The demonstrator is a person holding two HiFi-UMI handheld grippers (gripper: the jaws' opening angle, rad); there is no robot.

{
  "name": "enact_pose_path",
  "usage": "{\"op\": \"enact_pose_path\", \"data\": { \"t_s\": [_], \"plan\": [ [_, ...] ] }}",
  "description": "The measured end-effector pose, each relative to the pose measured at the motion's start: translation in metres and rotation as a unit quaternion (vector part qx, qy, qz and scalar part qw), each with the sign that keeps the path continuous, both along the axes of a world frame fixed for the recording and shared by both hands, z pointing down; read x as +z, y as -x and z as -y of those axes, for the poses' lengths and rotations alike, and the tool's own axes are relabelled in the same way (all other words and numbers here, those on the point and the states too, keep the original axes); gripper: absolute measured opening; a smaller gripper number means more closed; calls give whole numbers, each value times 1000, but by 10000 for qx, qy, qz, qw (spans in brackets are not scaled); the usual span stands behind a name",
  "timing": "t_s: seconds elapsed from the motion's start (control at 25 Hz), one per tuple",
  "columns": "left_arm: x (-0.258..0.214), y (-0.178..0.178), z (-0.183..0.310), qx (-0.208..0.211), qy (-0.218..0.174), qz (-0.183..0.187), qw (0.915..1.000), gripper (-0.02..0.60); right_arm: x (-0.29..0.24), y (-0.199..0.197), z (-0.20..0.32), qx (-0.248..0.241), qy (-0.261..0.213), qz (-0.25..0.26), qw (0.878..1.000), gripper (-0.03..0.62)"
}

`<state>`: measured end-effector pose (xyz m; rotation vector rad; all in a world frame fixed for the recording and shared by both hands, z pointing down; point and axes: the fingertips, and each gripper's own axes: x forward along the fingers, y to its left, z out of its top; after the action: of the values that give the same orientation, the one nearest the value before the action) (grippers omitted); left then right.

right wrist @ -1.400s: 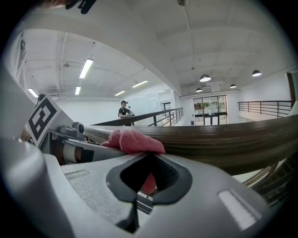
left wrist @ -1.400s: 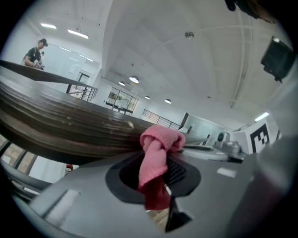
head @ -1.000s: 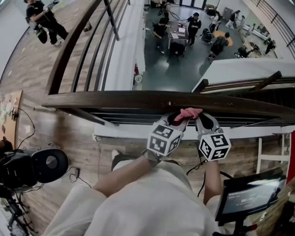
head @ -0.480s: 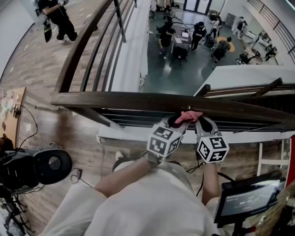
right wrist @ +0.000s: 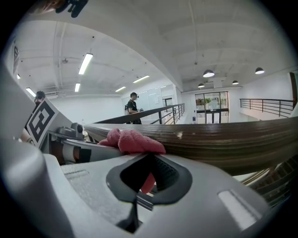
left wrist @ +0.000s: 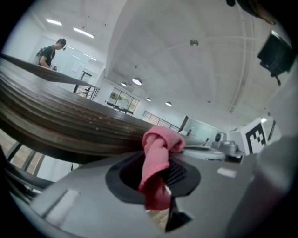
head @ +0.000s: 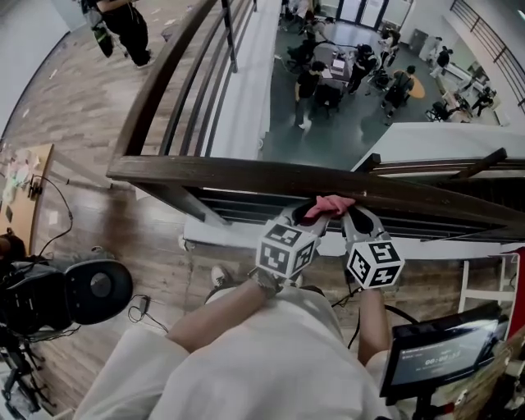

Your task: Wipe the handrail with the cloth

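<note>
Head view: a dark wooden handrail runs across from left to right. The left gripper and the right gripper are side by side and very close, both up against the near side of the rail. A small pink cloth sits bunched up between their tips, on the edge of the rail.

In the left gripper view the jaws are pressed together on the cloth. One end of it hangs down through the jaws. The rest is a lump on top, touching the wood.

In the right gripper view those jaws are squeezed onto the cloth too. A pink strip shows in the gap, and the fluffy lump lies just over it, against the rail. Both grippers pinch the same cloth.

Far down past the rail is a grey floor with some people around desks. One more person stands on the wooden walkway at the top left. A screen is at the bottom right
</note>
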<state>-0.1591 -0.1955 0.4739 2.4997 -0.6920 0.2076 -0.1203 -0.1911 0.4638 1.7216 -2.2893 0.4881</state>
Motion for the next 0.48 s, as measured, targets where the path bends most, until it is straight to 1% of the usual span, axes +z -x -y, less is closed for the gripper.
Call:
{"op": "enact_pose_path", "data": {
  "t_s": [0.24,0.48],
  "plan": [
    [-2,27,9,-217,23,-29,9998,89,-1,27,9,-189,49,1,9998,3],
    [-2,62,16,-443,69,-56,9990,89,0,63,15,-339,124,59,9993,3]
  ]
}}
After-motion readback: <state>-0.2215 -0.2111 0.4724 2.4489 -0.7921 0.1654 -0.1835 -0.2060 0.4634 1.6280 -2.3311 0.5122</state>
